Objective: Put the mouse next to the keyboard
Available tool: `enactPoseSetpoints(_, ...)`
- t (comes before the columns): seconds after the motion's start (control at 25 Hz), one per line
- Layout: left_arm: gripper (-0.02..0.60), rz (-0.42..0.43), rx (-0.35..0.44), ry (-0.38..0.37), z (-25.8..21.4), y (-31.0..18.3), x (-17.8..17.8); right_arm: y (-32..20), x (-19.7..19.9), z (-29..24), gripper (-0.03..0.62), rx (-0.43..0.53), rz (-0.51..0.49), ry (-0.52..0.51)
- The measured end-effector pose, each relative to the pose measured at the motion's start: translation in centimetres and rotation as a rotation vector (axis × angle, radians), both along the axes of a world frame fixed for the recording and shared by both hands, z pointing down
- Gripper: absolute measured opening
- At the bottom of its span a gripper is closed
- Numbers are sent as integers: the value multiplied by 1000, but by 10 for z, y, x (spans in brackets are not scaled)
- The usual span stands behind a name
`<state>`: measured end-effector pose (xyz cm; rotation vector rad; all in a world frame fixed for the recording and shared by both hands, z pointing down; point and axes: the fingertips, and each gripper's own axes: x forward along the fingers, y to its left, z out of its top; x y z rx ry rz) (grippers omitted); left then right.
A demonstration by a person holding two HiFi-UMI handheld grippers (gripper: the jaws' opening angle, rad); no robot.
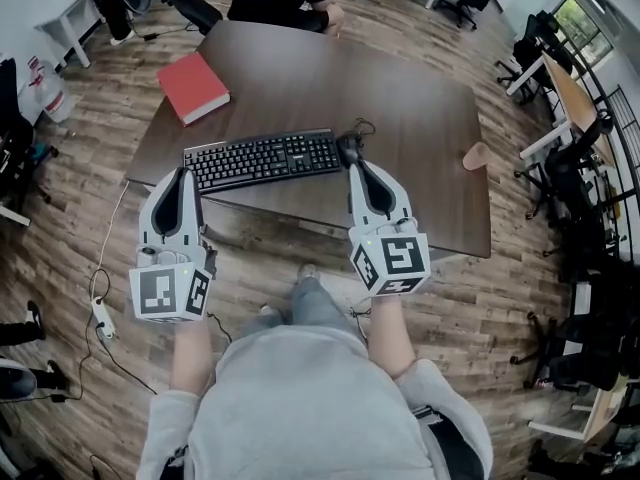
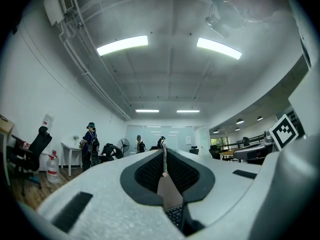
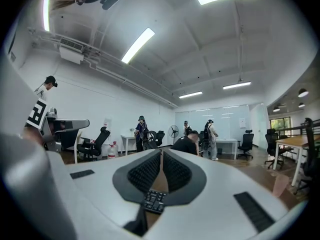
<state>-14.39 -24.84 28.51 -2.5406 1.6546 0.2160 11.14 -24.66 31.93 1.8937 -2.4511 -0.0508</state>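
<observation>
Looking like placement finished; seeing mouse (image 1: 348, 149) sitting on table (image 1: 420, 118) just off right end of keyboard (image 1: 264, 158); small, dark, rounded, cable curling off its far side. Holding left gripper (image 1: 184, 172) and right gripper (image 1: 355, 166) at near table edge, both with jaws together, gripping nothing; next, probably just backing off without nudging it.

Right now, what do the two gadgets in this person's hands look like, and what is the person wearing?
The left gripper and the right gripper are light grey, tapering shells with black textured pads lining the jaws. Each carries a white cube with black square markers at its rear: left cube, right cube. The person wears a light grey sweatshirt.
</observation>
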Motion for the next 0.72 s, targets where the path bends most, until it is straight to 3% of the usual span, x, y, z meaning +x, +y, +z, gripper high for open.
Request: enactPoseSetpoints(0.72, 23, 10, 28, 18, -12, 7, -5, 14, -9, -25, 20, 68, 1, 25)
